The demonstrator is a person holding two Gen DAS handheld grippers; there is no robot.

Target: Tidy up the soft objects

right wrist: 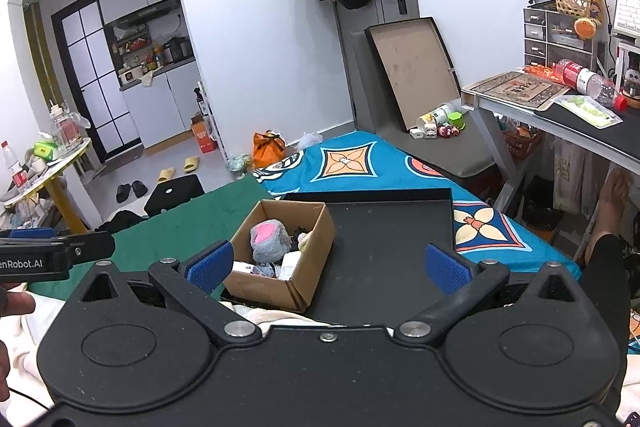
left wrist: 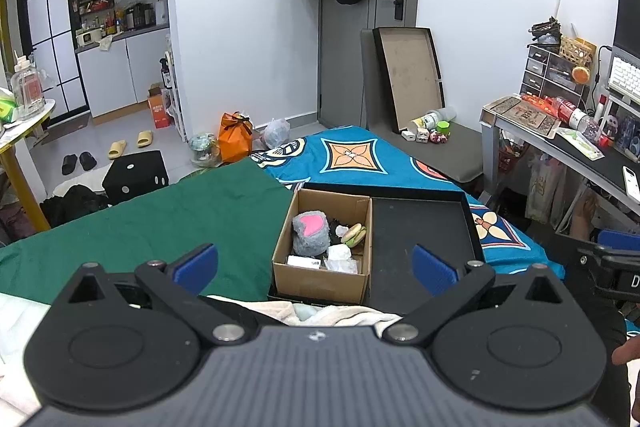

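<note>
A: Starting at the left, what does the left claw (left wrist: 316,263) have in front of it?

B: Its blue pads stand wide apart with nothing between them. Ahead and to its left lies a green cloth (left wrist: 160,223) spread on the bed. Straight ahead sits a cardboard box (left wrist: 320,279), set in the left end of a black tray (left wrist: 424,223).

A: And inside the box?

B: A grey plush with a pink heart (left wrist: 310,229), a small burger toy (left wrist: 354,235) just right of it, and some white items nearer the claw that I cannot make out.

A: Further right?

B: The rest of the tray is bare, on a blue patterned sheet (left wrist: 360,155).

A: The right claw (right wrist: 328,265)?

B: Also spread wide, gripping nothing. The box (right wrist: 280,283) lies ahead and left of it, the plush (right wrist: 268,239) inside, and the tray floor (right wrist: 384,251) straight ahead. The other claw shows at its far left.
</note>
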